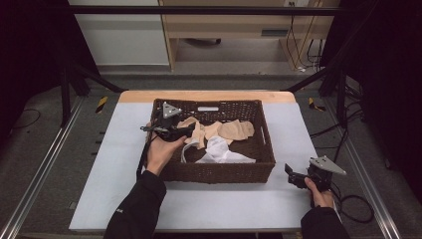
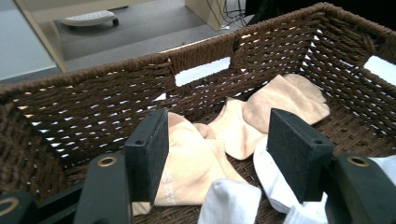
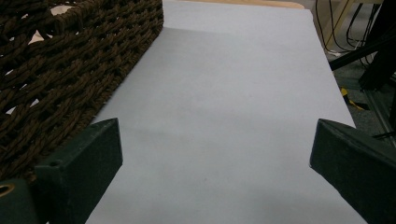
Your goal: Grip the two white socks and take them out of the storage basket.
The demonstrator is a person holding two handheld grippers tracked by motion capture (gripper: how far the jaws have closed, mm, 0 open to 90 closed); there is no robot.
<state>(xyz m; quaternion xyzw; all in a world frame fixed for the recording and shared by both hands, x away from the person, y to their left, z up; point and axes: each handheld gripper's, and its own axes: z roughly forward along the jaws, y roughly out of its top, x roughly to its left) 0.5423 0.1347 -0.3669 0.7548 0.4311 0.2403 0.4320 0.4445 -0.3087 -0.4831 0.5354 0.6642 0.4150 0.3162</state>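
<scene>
High view: the left gripper [image 1: 185, 130] was held inside the wicker basket [image 1: 259, 149], jaws apart over the peach socks [image 2: 196, 161], nothing yet gripped. White socks [image 1: 219, 152] lay beside them. The right gripper [image 1: 294, 175] was rested on the worktop [image 3: 233, 116], jaws wide apart, empty. Removal seemed barely begun.

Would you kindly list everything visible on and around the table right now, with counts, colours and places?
Basket: one, dark brown wicker, middle of the table.
Beige socks: several, exact count unclear, piled in the basket's far half.
White socks: at least one, in the basket nearer the person.
Table: one, pale grey top with a wooden far edge.
Wooden furniture: one piece, light wood, on the floor beyond the table.
Left gripper: one, black, open, inside the basket above the socks.
Right gripper: one, black, open, over bare table right of the basket.
</scene>
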